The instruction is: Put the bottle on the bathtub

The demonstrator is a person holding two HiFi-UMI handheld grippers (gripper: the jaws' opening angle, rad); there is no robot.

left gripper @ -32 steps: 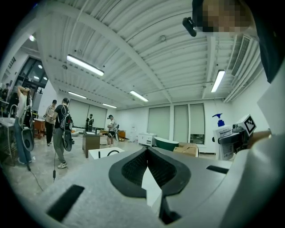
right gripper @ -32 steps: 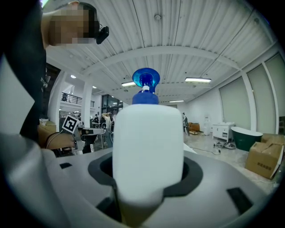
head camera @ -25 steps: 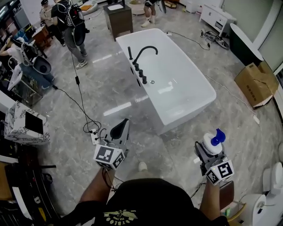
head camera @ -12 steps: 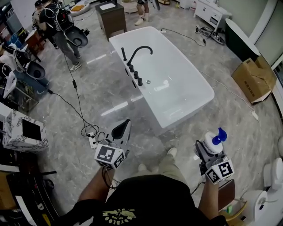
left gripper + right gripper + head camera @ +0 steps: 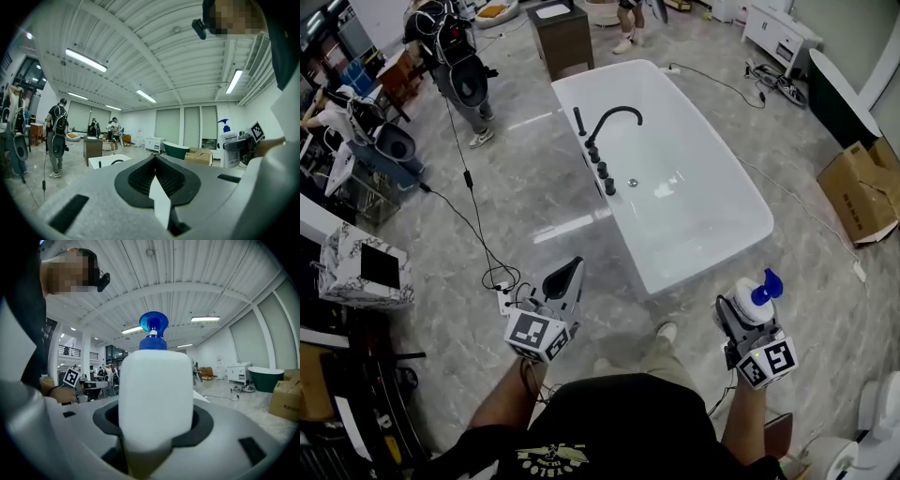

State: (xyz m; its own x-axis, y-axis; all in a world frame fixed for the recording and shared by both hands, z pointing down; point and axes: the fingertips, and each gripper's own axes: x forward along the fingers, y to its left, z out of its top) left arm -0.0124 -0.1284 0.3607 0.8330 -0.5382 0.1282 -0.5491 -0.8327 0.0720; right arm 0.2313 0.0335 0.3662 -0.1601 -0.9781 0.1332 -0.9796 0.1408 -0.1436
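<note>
The person's two forearms reach forward over the grey marble floor (image 5: 581, 211), one gripper in each hand. The right gripper (image 5: 744, 314) points up and slightly forward, its jaws clamped on the lower body of the bottle (image 5: 750, 302). The bottle is white with a blue pump and stands upright in the jaws. The right gripper view shows the bottle (image 5: 155, 394) filling the gap between the jaws. The left gripper (image 5: 570, 274) is held level with it and well apart to the left. Its jaws are pressed together with nothing between them, as the left gripper view (image 5: 154, 161) confirms.

A shoe (image 5: 667, 331) shows on the floor between the grippers. A power strip with a coiled cable (image 5: 502, 281) lies just left of the left gripper.

The white bathtub (image 5: 712, 255) stands ahead, its near end a short stretch of open floor away from the bottle. A black arched faucet (image 5: 614, 117) and a row of black knobs sit on its left rim.

Farther off are a cardboard box (image 5: 862, 187) at the right, a dark cabinet (image 5: 562, 33) behind the tub, and a person with a backpack (image 5: 455, 56) at the upper left.
</note>
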